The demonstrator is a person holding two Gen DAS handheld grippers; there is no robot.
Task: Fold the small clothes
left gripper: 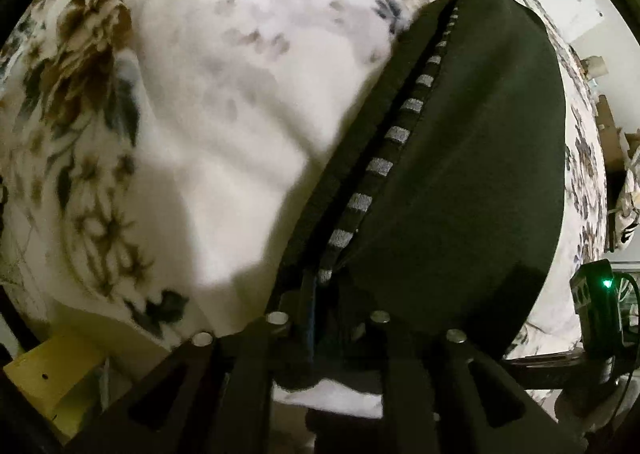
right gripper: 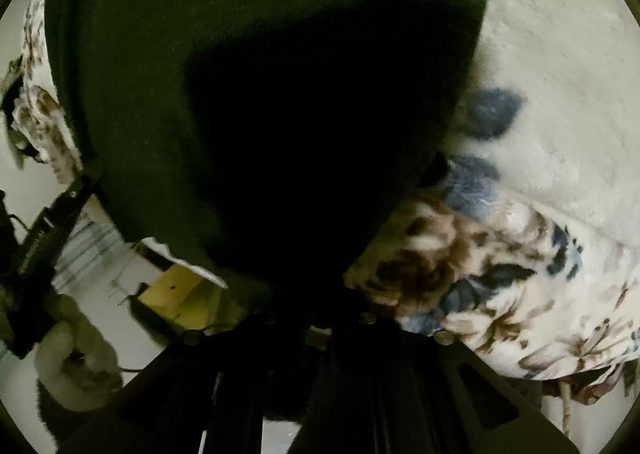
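A dark green garment point(left gripper: 460, 174) lies on a white floral blanket point(left gripper: 200, 94). A grey-and-dark striped band point(left gripper: 380, 166) shows along its folded edge. My left gripper point(left gripper: 328, 330) points steeply down at the garment's near end, its fingers shut on the dark fabric. In the right wrist view the same garment point(right gripper: 160, 54) fills the upper middle, much of it in deep shadow. Its lower corner runs down into my right gripper point(right gripper: 316, 326), which is shut on it.
The floral blanket point(right gripper: 540, 74) spreads to the right of the garment. A yellow block point(left gripper: 52, 378) point(right gripper: 176, 290) sits below the blanket's edge. The other gripper's body with a green light point(left gripper: 600, 294) is at the right. A hand in a pale fuzzy sleeve point(right gripper: 72, 358) holds the left tool.
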